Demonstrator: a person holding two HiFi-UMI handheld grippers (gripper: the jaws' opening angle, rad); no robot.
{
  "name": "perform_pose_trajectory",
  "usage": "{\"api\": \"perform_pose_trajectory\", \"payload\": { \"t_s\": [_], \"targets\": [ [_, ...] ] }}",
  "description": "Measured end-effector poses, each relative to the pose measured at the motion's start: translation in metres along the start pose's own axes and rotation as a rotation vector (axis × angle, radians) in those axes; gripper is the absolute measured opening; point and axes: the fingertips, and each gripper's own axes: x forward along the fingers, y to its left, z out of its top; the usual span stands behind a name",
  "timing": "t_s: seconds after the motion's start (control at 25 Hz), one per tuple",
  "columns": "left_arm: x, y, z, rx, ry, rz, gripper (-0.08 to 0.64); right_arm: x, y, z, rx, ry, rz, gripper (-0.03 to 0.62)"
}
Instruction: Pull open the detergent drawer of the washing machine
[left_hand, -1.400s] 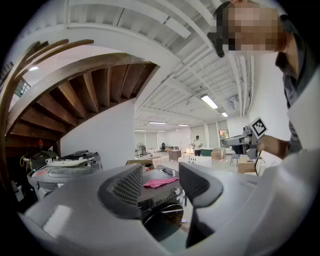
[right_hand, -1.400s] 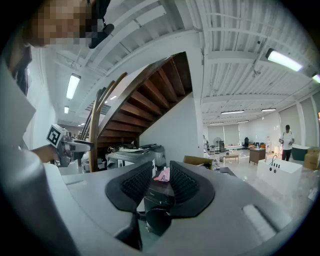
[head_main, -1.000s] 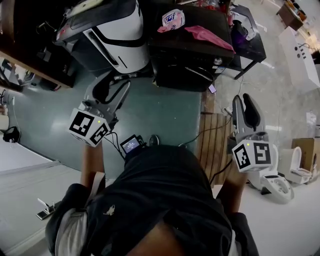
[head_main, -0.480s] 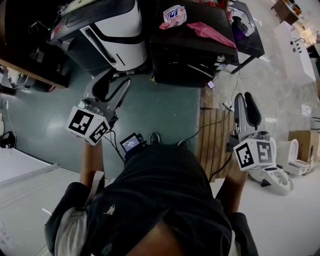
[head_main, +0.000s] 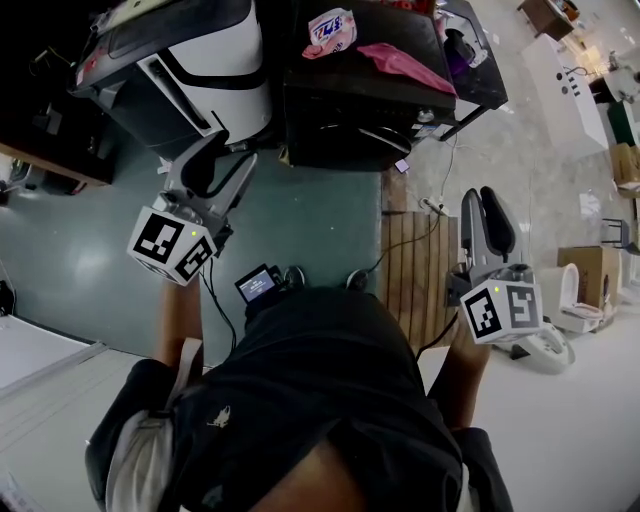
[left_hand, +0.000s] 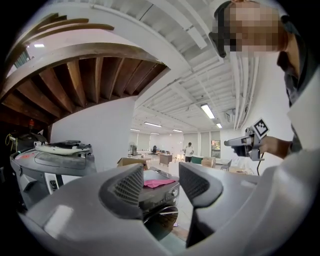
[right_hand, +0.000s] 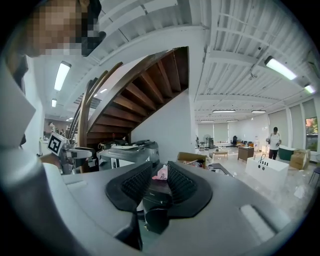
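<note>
At top centre of the head view, a black front-loading washing machine (head_main: 345, 125), boxy and hard-edged, glossy on its front. Detergent drawer too small to single out on that front, the face flush as far as can be told. On the flat lid, a crumpled pink cloth (head_main: 405, 65) and a soft pink-and-white pouch (head_main: 332, 30). Down and left of the machine, the left gripper (head_main: 232, 150), aimed toward its lower left corner, apart from it and touching nothing. Jaws spread, a clear gap between the ribbed dark pads, nothing gripped. Through that gap in the left gripper view, low and centre, the machine's upper front and round dark glass door, well beyond the tips. At right of the head view, the right gripper (head_main: 482, 195), down and right of the machine and further off. Jaws drawn close, only a narrow slit between the ribbed black pads, empty, with machine and pouch far off through the slit in the right gripper view. Smooth grey moulded plastic on both gripper bodies, a black-and-white marker cube at the rear of each. Left of the washer, a bulkier white-and-black machine (head_main: 215, 75) with rounded corners. Underneath, a matt teal floor (head_main: 320, 220) and, below the washer's right side, a slatted wooden board (head_main: 410, 270).
</note>
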Motion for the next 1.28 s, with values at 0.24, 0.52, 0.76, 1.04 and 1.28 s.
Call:
{"api": "perform_pose_trajectory", "payload": {
  "t_s": [0.24, 0.52, 0.76, 1.04, 1.28],
  "targets": [
    [0.024, -0.013, 0.005, 0.008, 0.003, 0.028, 0.244, 0.004, -0.030, -0.009, 0.020, 0.007, 0.016, 0.089],
    [0.052, -0.046, 0.013, 0.022, 0.010, 0.112, 0.244, 0.022, -0.084, -0.009, 0.040, -0.004, 0.102, 0.089],
    [0.071, -0.076, 0.017, 0.032, 0.021, 0.191, 0.244, 0.036, -0.125, -0.015, 0.059, -0.004, 0.178, 0.089],
    [0.086, -0.107, 0.017, 0.050, 0.041, 0.253, 0.244, 0.040, -0.160, -0.019, 0.077, -0.008, 0.240, 0.089],
    [0.096, -0.130, 0.018, 0.071, 0.062, 0.281, 0.244, 0.038, -0.184, -0.025, 0.097, -0.021, 0.267, 0.089]
  ]
}}
